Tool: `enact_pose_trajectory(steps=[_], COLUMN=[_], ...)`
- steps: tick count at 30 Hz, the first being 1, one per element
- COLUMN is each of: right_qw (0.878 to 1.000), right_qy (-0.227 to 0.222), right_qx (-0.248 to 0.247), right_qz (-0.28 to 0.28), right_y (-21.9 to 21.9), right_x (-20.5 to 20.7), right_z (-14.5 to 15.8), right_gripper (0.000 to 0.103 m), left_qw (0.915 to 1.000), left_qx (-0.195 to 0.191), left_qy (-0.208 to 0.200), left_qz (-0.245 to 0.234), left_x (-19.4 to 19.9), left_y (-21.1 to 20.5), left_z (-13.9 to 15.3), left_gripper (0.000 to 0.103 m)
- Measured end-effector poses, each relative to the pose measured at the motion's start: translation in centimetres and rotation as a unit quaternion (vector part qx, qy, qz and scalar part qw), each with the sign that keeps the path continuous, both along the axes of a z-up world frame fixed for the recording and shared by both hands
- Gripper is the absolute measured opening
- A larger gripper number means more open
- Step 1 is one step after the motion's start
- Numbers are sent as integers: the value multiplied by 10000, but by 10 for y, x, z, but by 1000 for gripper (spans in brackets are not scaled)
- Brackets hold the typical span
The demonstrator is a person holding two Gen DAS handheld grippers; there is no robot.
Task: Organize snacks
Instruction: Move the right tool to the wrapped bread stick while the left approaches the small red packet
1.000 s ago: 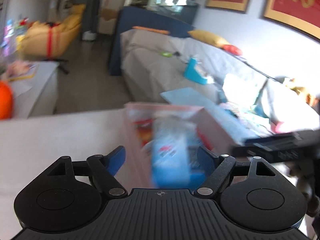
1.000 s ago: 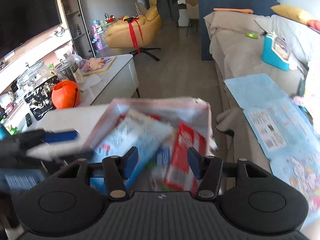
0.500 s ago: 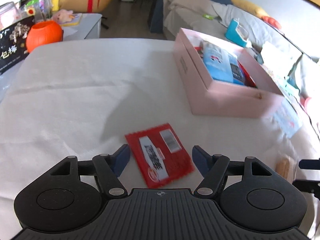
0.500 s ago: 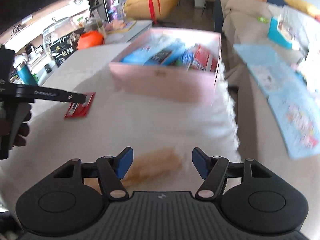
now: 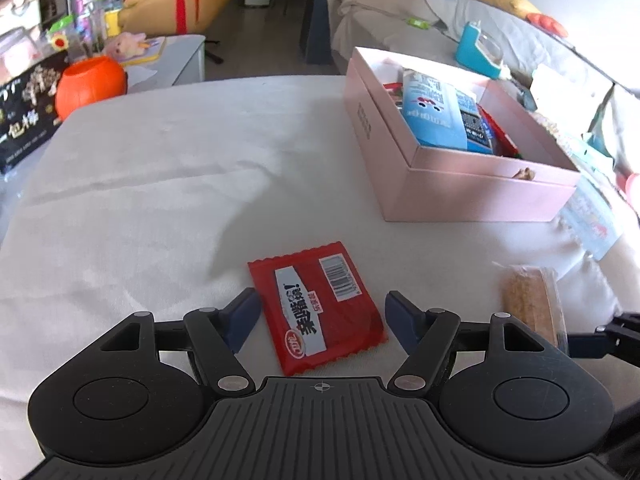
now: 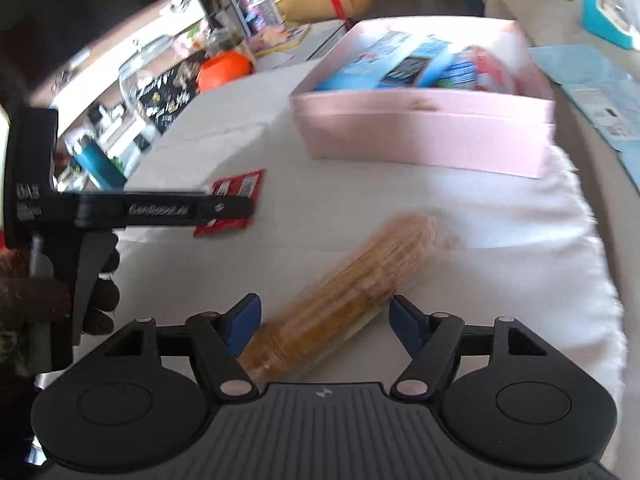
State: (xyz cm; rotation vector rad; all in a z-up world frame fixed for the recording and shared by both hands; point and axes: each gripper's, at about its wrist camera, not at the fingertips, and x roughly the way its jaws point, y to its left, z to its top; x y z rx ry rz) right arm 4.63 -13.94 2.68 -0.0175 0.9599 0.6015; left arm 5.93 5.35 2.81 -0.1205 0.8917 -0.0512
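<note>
White tablecloth (image 5: 160,184): both hand-held grippers opening, left (image 5: 320,316) around red packet (image 5: 316,308), right (image 6: 324,320) around wafers (image 6: 352,280).

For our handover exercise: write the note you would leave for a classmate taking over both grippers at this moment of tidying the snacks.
Left gripper: opening, fingers either side of the red snack packet, not gripping it.
Right gripper: opening, straddling the clear-wrapped brown biscuit pack, not gripping it.
Both snacks lie flat on the white tablecloth, short of the pink box.
Done: blue and red packets already in the box.
Left: grip each snack and put both in the box.
</note>
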Motion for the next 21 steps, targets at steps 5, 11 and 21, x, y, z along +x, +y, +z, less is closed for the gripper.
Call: enact_pose_trajectory(steps=[5, 11, 21], right_qw=[9948, 9936, 9918], right_qy=[-734, -886, -1093], right_qx=[-634, -695, -601], right_qz=[323, 26, -291], right_y=[23, 9, -16], right_x=[-20, -15, -8], right_z=[-7, -9, -20], right_gripper=[77, 77, 92], left_qw=[9995, 9986, 9984], left_qx=[305, 459, 351], left_qy=[-41, -112, -83], left_qz=[-84, -229, -446], left_x=[5, 2, -33], left_y=[-9, -11, -10], left_z=[-2, -4, 0], left_gripper=[78, 78, 67])
